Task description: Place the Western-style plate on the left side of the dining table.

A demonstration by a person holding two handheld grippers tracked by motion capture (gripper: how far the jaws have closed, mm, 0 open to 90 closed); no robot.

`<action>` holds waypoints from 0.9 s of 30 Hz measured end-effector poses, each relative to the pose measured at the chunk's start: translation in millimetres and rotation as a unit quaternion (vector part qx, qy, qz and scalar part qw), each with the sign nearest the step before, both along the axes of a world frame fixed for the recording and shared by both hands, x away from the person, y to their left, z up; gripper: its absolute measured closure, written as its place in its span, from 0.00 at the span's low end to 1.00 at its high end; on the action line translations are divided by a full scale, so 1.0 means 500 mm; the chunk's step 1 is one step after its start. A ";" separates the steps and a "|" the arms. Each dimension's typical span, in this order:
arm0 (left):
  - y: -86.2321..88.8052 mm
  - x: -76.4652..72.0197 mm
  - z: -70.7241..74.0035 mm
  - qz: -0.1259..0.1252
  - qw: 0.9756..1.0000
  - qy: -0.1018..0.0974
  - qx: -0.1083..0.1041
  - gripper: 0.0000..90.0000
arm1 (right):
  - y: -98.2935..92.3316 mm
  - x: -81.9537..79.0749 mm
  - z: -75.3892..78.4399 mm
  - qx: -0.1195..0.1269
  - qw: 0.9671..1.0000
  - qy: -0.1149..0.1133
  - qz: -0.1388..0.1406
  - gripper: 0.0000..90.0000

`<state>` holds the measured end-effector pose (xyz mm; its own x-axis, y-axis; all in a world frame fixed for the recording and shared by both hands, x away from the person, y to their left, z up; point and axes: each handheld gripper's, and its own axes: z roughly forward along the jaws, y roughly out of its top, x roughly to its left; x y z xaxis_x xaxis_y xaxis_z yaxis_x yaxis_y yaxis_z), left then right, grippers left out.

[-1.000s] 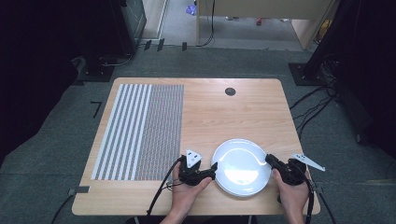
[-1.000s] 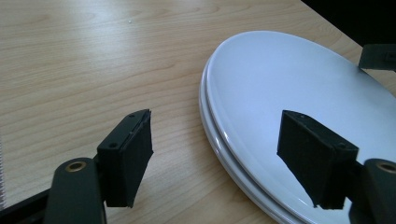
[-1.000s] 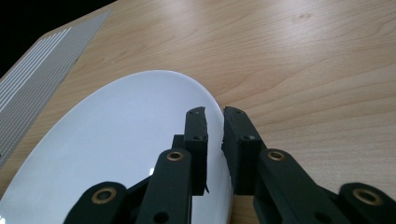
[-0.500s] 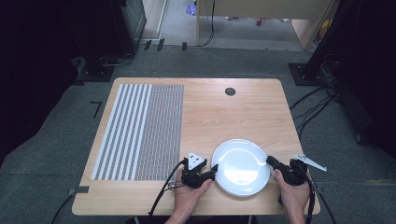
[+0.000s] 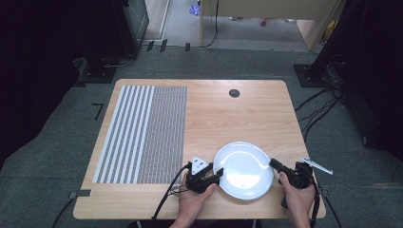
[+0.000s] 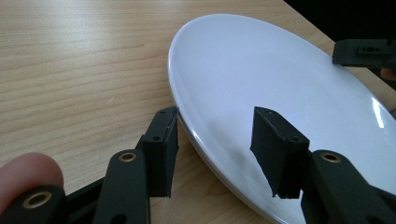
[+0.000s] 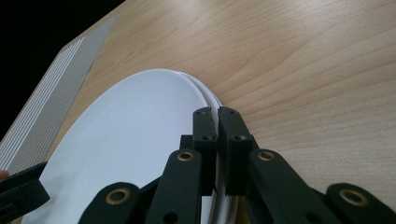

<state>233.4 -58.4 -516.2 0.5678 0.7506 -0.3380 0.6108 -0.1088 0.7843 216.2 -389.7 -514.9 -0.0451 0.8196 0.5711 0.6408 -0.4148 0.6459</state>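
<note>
The right hand-held gripper [image 7: 218, 116] is clamped on the white plate's [image 5: 244, 168] rim near the table's [image 5: 228, 118] front edge; the left hand-held gripper [image 6: 217, 140], jaws just narrowed, straddles the opposite rim without pinching, so a two-handed lift looks close.

No text, label, brand, number or sign could be read in any of the views.
</note>
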 end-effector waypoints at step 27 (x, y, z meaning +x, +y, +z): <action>0.024 0.001 0.011 0.024 0.999 0.031 -0.010 0.66 | 0.005 0.008 -0.020 0.072 0.997 0.007 0.029 0.93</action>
